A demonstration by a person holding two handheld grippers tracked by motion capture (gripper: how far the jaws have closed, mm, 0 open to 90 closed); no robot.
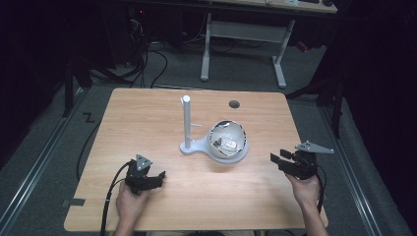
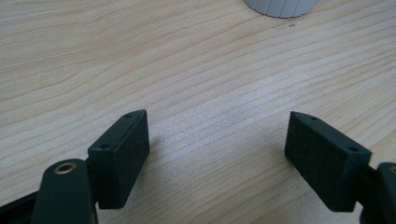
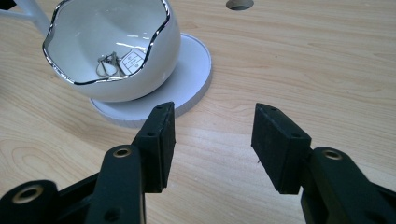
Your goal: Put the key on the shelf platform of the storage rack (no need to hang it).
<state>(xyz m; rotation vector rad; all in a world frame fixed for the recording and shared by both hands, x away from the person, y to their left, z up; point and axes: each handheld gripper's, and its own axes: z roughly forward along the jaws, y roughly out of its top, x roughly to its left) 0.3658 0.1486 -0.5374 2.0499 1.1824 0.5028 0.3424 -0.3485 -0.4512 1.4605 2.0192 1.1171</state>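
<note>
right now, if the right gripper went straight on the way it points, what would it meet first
Most likely the white bowl on its round base, which lie just ahead and slightly left of the open right gripper. Only bare table lies between; depth is hard to judge.

White bowl [image 1: 227, 141]: glossy, egg-shaped, with a wavy silver rim; upright, opening turned up and toward the near side. It rests on the round base of a white stand [image 1: 187, 123], right of the stand's upright post, near the middle of the table. Inside lie a small white tag [image 3: 132, 61] and a metal ring or clip [image 3: 107, 65], touching each other on the bottom.
</note>
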